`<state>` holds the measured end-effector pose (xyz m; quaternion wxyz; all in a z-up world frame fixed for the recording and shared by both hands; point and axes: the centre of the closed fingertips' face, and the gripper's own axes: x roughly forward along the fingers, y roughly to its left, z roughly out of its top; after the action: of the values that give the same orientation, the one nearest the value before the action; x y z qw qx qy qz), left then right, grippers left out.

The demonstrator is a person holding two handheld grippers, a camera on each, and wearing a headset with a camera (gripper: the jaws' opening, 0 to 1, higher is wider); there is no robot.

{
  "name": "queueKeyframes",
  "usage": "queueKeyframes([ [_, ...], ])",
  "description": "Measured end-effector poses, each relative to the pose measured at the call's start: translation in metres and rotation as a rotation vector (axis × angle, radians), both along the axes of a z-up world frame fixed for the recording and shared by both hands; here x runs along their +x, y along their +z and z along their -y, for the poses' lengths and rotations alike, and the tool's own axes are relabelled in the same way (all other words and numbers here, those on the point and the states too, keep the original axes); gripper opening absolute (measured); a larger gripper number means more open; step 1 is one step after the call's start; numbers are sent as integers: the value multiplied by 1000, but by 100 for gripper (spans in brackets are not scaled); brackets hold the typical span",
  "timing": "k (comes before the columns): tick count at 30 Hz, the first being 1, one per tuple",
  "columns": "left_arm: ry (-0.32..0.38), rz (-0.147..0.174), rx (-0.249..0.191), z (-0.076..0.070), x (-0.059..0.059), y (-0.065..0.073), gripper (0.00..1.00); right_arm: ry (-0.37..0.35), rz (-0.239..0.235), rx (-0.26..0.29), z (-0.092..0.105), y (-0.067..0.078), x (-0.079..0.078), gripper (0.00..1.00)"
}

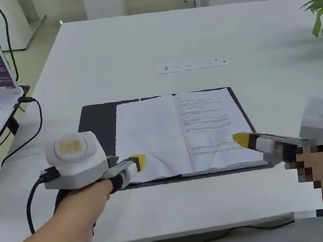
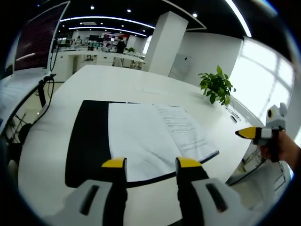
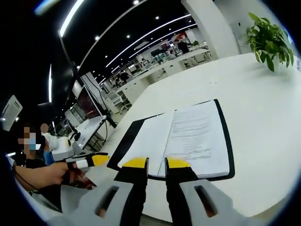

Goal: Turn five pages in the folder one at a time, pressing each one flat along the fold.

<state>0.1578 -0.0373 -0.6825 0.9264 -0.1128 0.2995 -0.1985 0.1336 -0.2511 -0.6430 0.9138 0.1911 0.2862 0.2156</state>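
The folder lies open on the white bench. The left gripper hovers at its near left corner, jaws wide apart. The right gripper sits at its right edge, jaws narrowly apart.

Folder cover: black, matt; plastic or card, can't tell which. Pages: plain white paper, matt, smooth, slight curl. Counter: white, smooth, low satin sheen. Left gripper and right gripper: pale grey moulded plastic, matt. Fingers: dark, with smooth yellow caps.
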Motion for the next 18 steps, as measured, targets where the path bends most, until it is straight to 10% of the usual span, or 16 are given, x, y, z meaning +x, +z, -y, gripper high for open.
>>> queueKeyframes([
  [18,-54,112,163,-22,-23,27,76,74,112,-243,42,-2,-11,62],
])
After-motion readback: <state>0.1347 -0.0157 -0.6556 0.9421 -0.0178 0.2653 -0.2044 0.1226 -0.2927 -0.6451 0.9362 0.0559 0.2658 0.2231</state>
